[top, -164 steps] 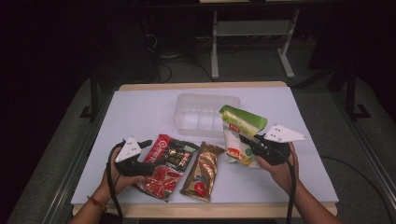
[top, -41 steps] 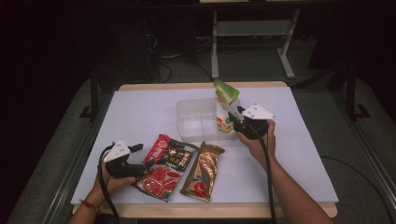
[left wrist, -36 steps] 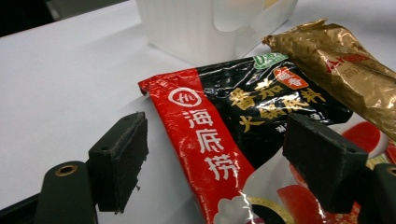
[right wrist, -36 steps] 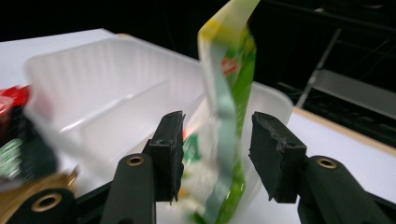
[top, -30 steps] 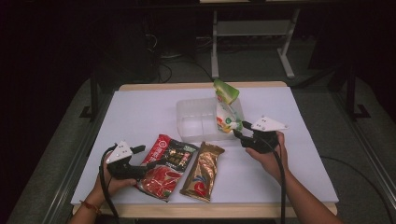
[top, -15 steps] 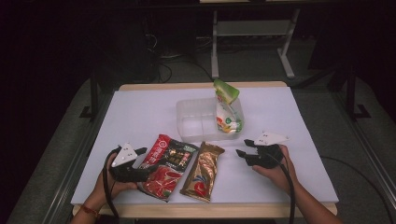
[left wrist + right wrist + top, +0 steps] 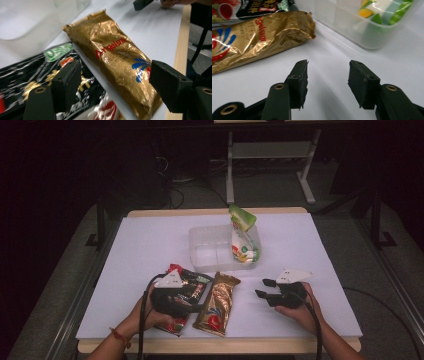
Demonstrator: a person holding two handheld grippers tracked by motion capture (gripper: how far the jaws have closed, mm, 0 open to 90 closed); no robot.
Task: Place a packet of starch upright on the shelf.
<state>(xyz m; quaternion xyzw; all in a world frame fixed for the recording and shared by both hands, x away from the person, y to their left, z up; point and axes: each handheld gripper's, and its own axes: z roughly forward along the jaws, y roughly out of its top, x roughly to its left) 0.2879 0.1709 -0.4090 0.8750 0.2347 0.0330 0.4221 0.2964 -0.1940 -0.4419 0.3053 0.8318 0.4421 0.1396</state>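
Crinkled, shiny gold foil on the snack packet [image 7: 117, 62]. Glossy black plastic film, printed red and gold, on the packet [image 7: 32, 75] just beside the gold one. Clear, smooth, faintly frosted plastic for the tub [image 7: 210, 245] beyond the gold packet; glossy green-and-white pouch [image 7: 242, 240] standing inside. Matt white paper-like sheet over the worktop [image 7: 150, 240], pale wood at its edge. Matt black, slightly rough jaws near the gold packet.

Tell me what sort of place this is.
Probably a lab or recording workspace, not a home: a table under a plain white sheet, dark surroundings with a bare metal stand and loose floor cables behind it.
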